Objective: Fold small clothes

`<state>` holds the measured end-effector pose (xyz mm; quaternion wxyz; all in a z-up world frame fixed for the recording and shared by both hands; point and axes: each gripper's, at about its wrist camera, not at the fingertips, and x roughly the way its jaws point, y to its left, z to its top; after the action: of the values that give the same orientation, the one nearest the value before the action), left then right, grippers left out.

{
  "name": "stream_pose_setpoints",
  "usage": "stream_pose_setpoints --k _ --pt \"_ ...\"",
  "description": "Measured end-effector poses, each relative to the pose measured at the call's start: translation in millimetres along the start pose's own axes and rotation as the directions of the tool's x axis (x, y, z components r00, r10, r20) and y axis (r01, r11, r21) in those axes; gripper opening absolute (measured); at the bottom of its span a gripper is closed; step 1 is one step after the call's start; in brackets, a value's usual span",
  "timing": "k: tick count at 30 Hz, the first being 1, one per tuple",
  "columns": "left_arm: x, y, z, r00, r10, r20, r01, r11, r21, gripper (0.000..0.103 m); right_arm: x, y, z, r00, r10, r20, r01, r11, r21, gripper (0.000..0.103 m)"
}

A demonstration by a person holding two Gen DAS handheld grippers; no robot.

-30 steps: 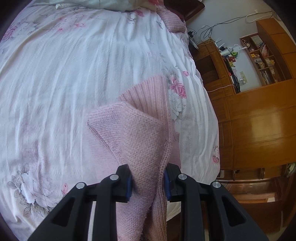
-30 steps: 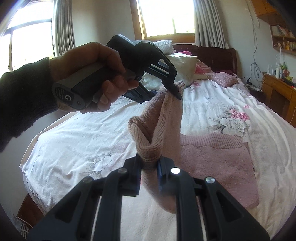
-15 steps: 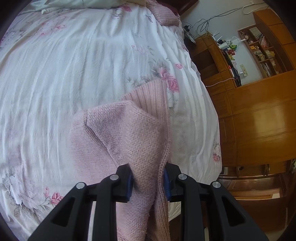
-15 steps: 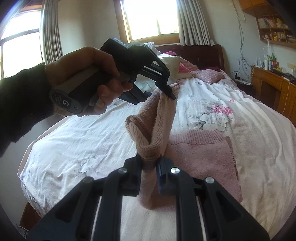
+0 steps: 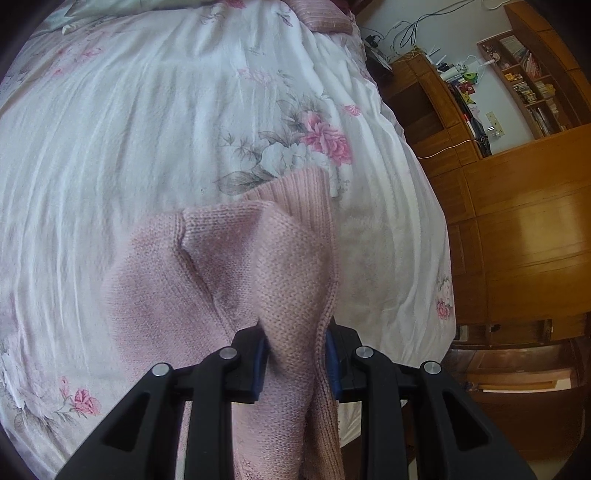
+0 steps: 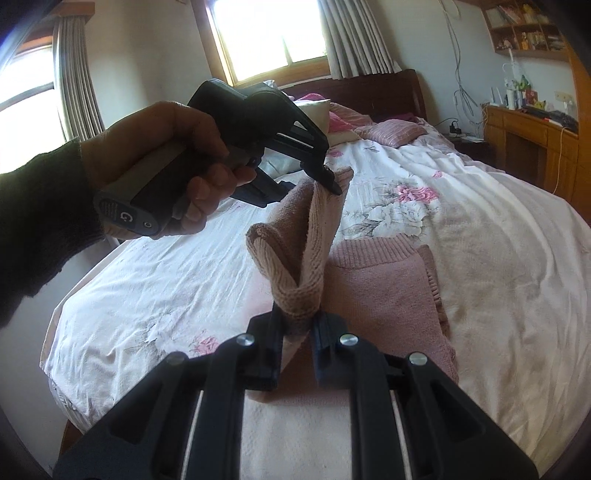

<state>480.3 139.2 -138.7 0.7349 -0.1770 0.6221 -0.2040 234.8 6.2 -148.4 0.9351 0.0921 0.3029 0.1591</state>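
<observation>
With both the left gripper [image 5: 295, 363] and right gripper [image 6: 297, 338] clamped on the pink knitted sweater [image 6: 380, 280], we should carry the lifted edge evenly toward its ribbed hem [image 6: 373, 249] before letting go.

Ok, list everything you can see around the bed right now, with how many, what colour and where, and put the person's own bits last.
pink sweater: one, pink knit, partly lying on the bed, one edge lifted by both grippers
bedsheet: one, white with pink flowers, covering the bed
striped pillow: one, pink, at the head of the bed
headboard: one, dark wood, under the window
windows: two, bright, with grey curtains
wooden cabinets: brown, beside the bed
wall shelf: one, wooden, holding books and small items
left gripper: black, shut on the sweater's raised edge
right gripper: black, shut on the sweater's fold
hand: one, dark sleeve, holding the left gripper
</observation>
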Motion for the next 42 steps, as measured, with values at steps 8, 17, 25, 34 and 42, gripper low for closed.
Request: stream_pose_setpoints --k 8,17,25,34,42 --pt "40 -11 1 0.998 0.058 -0.016 -0.058 0.998 -0.013 0.026 4 -31 -13 0.999 -0.024 -0.024 0.025 0.999 0.03 0.011" --pt "76 -25 -1 0.989 0.146 -0.011 -0.146 0.989 -0.008 0.026 13 -62 -28 0.998 -0.032 -0.055 0.035 0.997 0.068 0.011" --pt "96 -44 -8 0.967 0.254 0.022 -0.254 0.967 0.009 0.026 17 -89 -41 0.996 -0.008 -0.083 0.018 0.992 0.124 0.011" --pt "111 -72 -26 0.927 0.364 0.089 -0.37 0.928 0.054 0.026 16 -102 -57 0.996 0.019 -0.092 -0.004 0.986 0.166 0.011" --pt "126 -85 -35 0.919 0.366 0.147 -0.375 0.926 0.043 0.034 28 -126 -75 0.993 0.048 -0.11 -0.02 0.969 0.247 0.011"
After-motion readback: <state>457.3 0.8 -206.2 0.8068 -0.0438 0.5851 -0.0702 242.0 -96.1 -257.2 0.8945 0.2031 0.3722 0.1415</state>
